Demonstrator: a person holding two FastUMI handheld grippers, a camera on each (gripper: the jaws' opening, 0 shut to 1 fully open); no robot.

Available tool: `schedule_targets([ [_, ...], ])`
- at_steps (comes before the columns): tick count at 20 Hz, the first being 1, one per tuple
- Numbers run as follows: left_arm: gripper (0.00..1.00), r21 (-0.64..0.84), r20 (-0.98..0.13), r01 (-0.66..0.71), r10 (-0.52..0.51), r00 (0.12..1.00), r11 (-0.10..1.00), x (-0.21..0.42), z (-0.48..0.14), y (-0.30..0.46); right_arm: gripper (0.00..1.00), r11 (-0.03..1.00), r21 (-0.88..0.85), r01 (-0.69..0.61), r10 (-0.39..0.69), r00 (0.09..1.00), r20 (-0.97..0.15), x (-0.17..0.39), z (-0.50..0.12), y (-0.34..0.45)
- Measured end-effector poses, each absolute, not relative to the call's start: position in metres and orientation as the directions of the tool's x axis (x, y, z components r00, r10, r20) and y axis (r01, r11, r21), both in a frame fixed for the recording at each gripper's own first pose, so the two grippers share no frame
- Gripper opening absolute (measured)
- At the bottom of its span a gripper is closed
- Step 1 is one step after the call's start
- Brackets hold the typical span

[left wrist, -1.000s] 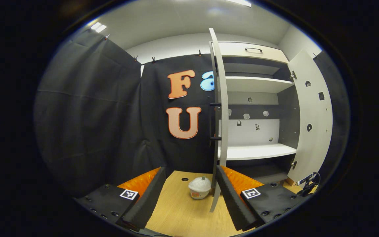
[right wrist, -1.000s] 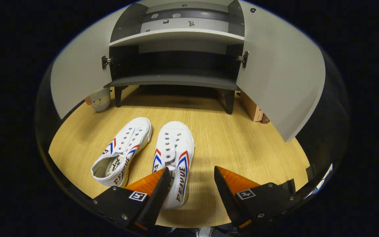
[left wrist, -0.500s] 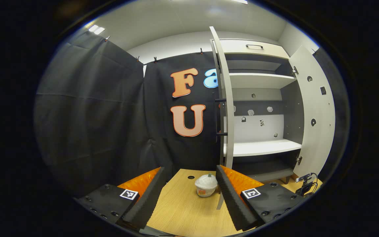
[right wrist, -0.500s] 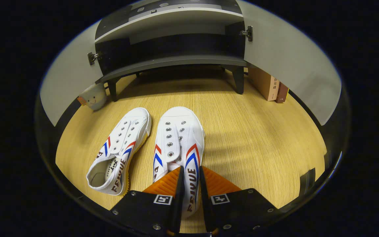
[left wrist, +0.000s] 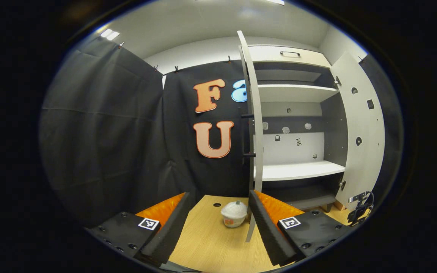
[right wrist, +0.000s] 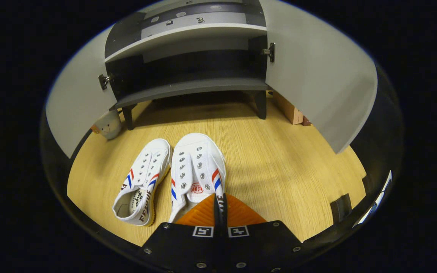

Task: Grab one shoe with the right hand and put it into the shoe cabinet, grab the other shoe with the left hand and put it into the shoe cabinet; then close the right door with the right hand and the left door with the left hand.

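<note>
Right gripper (right wrist: 220, 203): fingers closed on the side wall of the right shoe (right wrist: 197, 172), near its heel; a second ago they stood wide apart above it, half a second ago they were narrowing on that wall, now the canvas is pinched flat between them. The shoe's toe points at the cabinet (right wrist: 188, 87) and appears slightly raised and turned compared with before, though whether the sole is clear of the surface (right wrist: 286, 167) cannot be told. Left shoe (right wrist: 142, 185): untouched, lying on the surface just beside its pair, toe angled toward it. Cabinet: both doors swung out, left door (right wrist: 78, 102) and right door (right wrist: 313, 83), bottom shelf dark and unoccupied, directly ahead of the held shoe. Small white pot (right wrist: 106, 123): on the surface by the left door's lower edge, seen also in the left gripper view. Books (right wrist: 292, 112): standing behind the right door. Left gripper (left wrist: 218, 223): fingers open, holding nothing, hanging off to the cabinet's left, facing the left door edge-on; it has barely shifted over the last second. Reading: the grasp on the first shoe looks made, so the carry to the bottom shelf comes next; a pinch on one thin wall may let the shoe swing or slip. Second shoe and both doors remain to do.
</note>
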State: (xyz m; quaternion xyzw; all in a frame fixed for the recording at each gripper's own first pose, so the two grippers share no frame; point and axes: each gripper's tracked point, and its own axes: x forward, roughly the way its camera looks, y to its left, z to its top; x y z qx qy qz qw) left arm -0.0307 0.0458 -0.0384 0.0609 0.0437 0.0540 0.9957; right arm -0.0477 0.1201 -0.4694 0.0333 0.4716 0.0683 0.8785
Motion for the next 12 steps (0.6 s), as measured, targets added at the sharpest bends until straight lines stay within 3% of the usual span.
schedule_targets([
  [5, 1.00, 0.120, -0.093, -0.060, 0.072, 0.993, 0.991, -0.022, -0.045, 0.027, 0.00, 0.992, 0.103, -0.077, 0.129, 0.608, -0.783, -0.030, -0.399, 0.108],
  [12, 1.00, 0.113, -0.090, -0.036, 0.046, 0.995, 0.993, -0.015, -0.047, 0.020, 0.00, 0.981, 0.180, -0.077, 0.179, 0.717, -0.673, 0.016, -0.275, 0.117],
])
